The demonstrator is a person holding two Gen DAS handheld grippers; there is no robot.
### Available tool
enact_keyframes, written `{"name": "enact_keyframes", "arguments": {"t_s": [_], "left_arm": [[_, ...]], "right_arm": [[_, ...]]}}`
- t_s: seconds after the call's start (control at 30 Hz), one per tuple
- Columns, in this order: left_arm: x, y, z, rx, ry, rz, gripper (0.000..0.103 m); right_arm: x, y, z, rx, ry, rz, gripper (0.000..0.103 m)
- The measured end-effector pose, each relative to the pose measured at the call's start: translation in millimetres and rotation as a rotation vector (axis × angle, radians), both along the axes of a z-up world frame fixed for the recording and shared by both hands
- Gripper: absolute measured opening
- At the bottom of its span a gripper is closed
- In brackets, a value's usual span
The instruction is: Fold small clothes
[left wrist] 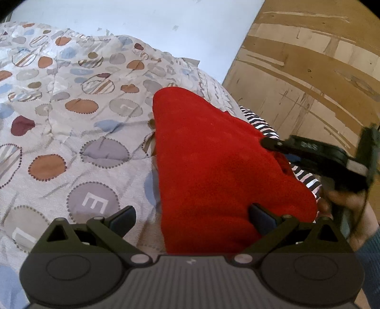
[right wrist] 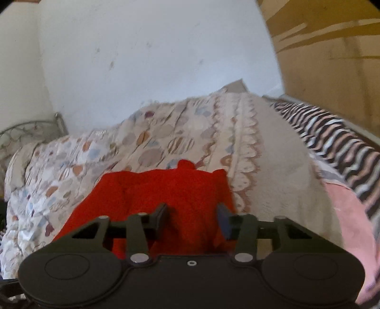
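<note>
Left wrist view: a red fleece garment (left wrist: pixel 213 166) with a fuzzy nap lies on a quilted bedspread (left wrist: pixel 71 114) printed with dotted-edge circles in rust, grey, blue and maroon, some striped, some bearing white letters. The garment forms a rough triangle, narrow at the far end and broad near the camera. The left gripper (left wrist: pixel 192 217) has its jaws spread wide: the left finger sits over the quilt, the right finger rests on the red fleece, and nothing is pinched between them. The right gripper (left wrist: pixel 270 143) comes in from the right edge, its black tip touching the garment's right border; whether it pinches the cloth cannot be told from here. A black-and-white striped fabric (left wrist: pixel 306 176) peeks out beside the garment's right side. A pale wall (left wrist: pixel 142 19) and a scuffed wooden panel (left wrist: pixel 308 71) stand behind.

Right wrist view: the red fleece garment (right wrist: pixel 166 190) bunches up directly ahead of the right gripper (right wrist: pixel 193 217), whose jaws stand apart with the thick cloth between and around them, not squeezed. The bedspread (right wrist: pixel 166 142) shows a scalloped border, then plain cream pile. The striped fabric (right wrist: pixel 332 137) lies to the right, above a pink cloth (right wrist: pixel 349 218). A curved metal bed frame (right wrist: pixel 28 128) shows at far left.
</note>
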State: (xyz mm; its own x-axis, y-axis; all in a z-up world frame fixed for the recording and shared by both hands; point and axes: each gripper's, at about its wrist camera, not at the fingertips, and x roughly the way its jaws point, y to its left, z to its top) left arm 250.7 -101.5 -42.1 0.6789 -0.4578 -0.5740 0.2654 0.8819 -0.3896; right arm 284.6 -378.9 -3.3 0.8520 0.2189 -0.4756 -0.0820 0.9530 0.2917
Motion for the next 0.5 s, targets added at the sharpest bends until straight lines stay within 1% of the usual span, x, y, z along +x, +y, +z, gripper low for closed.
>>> {"name": "enact_keyframes", "arguments": {"t_s": [0.07,0.1,0.13,0.23,0.3,0.33,0.4,0.5], "left_arm": [[2,-3,-1,-0.004,0.003,-0.003,0.103],[3,-5,-1,-0.006,0.004,-0.006,0.103],[4,-8,-1,-0.006,0.005,-0.01,0.103],[7,-19,-2,0.001,0.002,-0.03,0.103],[8,-24,-4,0.0,0.003,-0.035,0.103],[8,-25,-5,-0.004,0.008,-0.037,0.103],[8,-23,-3,-0.008,0.011,-0.045,0.103],[12,-14,2,-0.027,0.014,-0.058,0.103]], "right_arm": [[16,-3,-1,0.044,0.035,0.002,0.017],[23,-7,0,0.07,0.042,0.0,0.017],[29,-7,3,0.073,0.043,0.003,0.015],[39,-3,11,0.001,0.008,0.013,0.014],[45,2,6,-0.065,0.016,0.015,0.014],[45,2,-1,-0.076,0.029,0.012,0.014],[41,0,-13,-0.067,0.03,0.0,0.015],[33,-7,-19,-0.013,0.007,-0.017,0.026]]}}
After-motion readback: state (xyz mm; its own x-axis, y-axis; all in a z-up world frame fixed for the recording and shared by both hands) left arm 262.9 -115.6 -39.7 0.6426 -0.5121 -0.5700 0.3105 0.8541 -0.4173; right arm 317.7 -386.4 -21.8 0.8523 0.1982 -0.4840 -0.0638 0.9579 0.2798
